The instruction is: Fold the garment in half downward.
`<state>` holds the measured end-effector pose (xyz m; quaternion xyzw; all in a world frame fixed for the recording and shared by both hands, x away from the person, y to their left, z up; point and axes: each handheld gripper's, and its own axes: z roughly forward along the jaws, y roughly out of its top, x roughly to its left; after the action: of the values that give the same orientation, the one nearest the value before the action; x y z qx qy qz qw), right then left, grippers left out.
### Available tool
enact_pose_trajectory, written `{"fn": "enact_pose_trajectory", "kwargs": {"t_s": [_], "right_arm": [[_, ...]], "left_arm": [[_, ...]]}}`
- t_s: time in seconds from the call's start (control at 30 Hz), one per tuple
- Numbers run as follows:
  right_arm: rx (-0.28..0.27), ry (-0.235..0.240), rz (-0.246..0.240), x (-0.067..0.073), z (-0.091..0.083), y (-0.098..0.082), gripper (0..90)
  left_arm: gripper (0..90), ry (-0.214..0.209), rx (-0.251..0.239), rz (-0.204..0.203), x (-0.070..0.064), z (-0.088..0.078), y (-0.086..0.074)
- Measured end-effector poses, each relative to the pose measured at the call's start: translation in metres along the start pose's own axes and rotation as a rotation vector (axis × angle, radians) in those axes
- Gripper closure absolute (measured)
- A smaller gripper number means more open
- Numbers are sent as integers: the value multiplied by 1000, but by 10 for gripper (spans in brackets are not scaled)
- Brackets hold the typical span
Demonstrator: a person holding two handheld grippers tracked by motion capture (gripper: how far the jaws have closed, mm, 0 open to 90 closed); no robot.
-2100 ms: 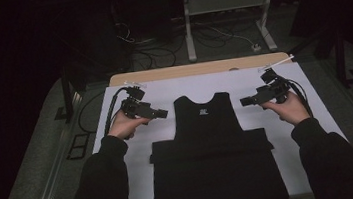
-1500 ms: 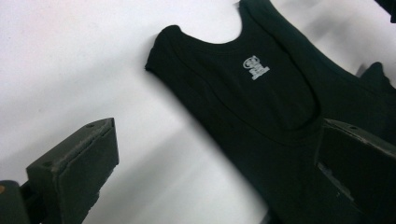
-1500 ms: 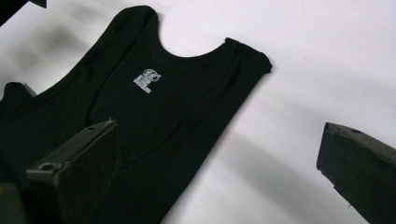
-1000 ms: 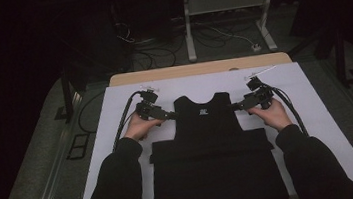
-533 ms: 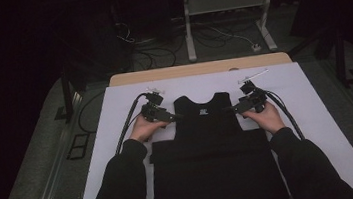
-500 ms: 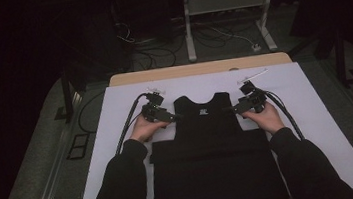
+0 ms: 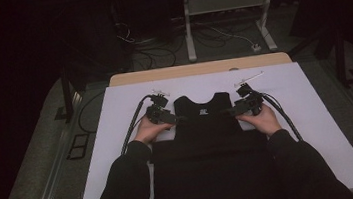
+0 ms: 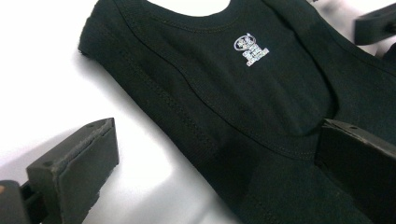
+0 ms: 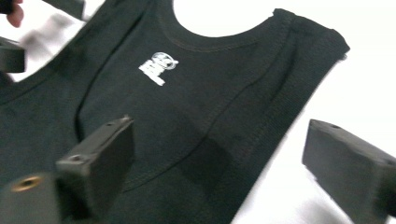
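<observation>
With both grippers' fingers gaping and straddling the vest armholes, left gripper and right gripper are holding nothing; pinching both edges evenly looks best.

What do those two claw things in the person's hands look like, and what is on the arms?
Both are black. The left gripper and the right gripper each have two blocky, flat-faced jaws and a thick black cable trailing back over the white table. The person wears long black sleeves.

Left gripper and right gripper low, pointing inward at each other, jaws spread, forearms roughly parallel
</observation>
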<state>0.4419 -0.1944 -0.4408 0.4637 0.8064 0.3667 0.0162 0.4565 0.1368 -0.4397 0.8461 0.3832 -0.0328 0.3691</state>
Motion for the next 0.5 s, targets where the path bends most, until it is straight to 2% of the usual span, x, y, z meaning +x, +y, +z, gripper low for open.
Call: {"fn": "enact_pose_trajectory", "kwargs": {"t_s": [0.17, 0.3, 0.4, 0.5], "right_arm": [[16, -11, 9, 0, 3, -1, 143], [14, -35, -12, 3, 4, -2, 189], [9, -50, -22, 5, 5, -2, 219], [-2, -56, -18, 6, 7, -2, 229]], "left_arm": [[0, -11, 1, -29, 0, 2, 0], [0, -8, 4, -45, 0, 3, 0], [23, 0, 6, -38, -1, 2, 0], [40, -16, 2, -39, -2, 3, 0]]}}
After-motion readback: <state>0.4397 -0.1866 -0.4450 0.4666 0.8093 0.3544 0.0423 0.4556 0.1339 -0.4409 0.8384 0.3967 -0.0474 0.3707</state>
